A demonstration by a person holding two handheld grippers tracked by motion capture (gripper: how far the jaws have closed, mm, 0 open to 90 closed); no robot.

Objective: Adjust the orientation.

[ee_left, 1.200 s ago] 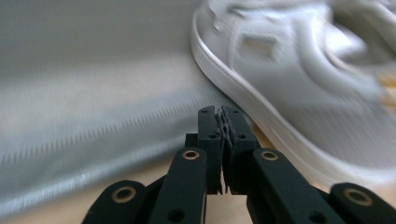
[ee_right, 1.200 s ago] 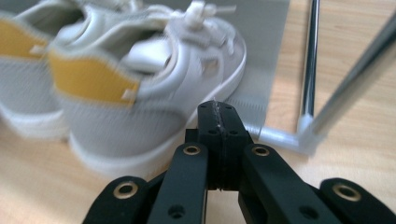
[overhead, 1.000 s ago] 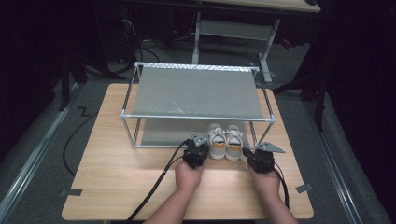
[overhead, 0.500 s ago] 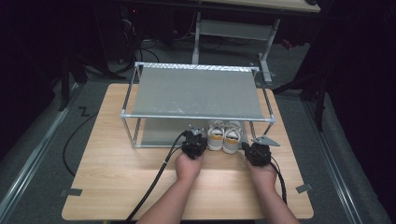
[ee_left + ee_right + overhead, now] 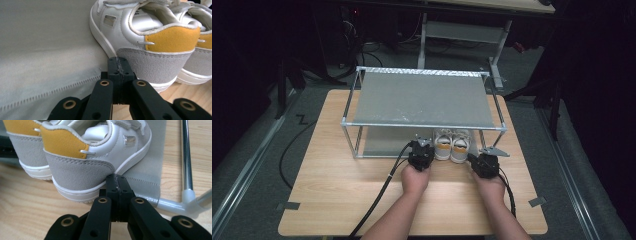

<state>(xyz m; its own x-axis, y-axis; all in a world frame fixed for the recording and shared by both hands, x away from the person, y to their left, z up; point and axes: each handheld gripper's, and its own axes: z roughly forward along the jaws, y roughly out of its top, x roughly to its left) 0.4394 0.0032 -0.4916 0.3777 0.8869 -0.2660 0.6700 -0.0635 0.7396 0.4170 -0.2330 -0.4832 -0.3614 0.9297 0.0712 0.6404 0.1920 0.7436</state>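
Both hands have crept forward since a second ago, bringing the left claw (image 5: 421, 150) and the right claw (image 5: 486, 161) up to the heels of the two white shoes (image 5: 452, 145). Each claw is fully closed with nothing in it, the left claw's tip at the grey suede heel of the left shoe (image 5: 160, 62), the right claw's at the heel of the right shoe (image 5: 82, 172). That pair stands side by side on the grey lower shelf (image 5: 382, 142) of the metal rack (image 5: 422, 100) on the table (image 5: 337, 190), heels at the shelf's front edge.
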